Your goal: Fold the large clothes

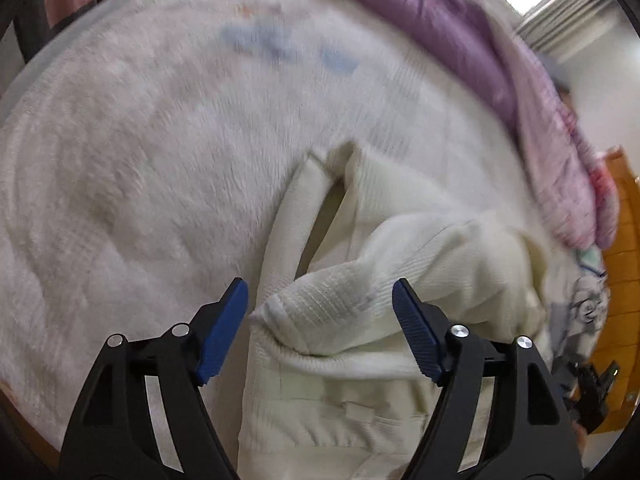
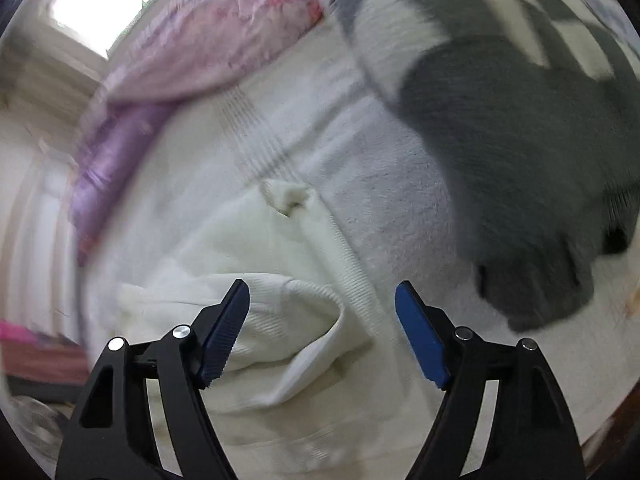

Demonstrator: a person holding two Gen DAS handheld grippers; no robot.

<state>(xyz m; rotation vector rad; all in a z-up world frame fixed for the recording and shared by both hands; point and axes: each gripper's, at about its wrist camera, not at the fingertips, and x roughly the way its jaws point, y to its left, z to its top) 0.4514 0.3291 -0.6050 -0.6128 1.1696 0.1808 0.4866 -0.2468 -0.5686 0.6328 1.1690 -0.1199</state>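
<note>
Left wrist: my left gripper point(image 1: 320, 320) gapes wide around the cream sweater's cuff point(image 1: 280, 312), lining up a pinch; right gripper point(image 2: 322, 320) also wide, holding nothing.

Each claw, left point(image 1: 320, 330) and right point(image 2: 322, 330), has black triangular cut-out arms, silver round screws, and ribbed blue pads point(image 1: 222, 334).

— What colours do I have on screen?
— Cream ribbed sweater point(image 1: 400, 280) on a white fleecy blanket point(image 1: 140, 160); lilac-and-pink quilt point(image 1: 460, 40) behind; grey-and-white checked blanket point(image 2: 520, 120); my gripper point(image 1: 320, 322) pads point(image 1: 222, 332) blue.
</note>
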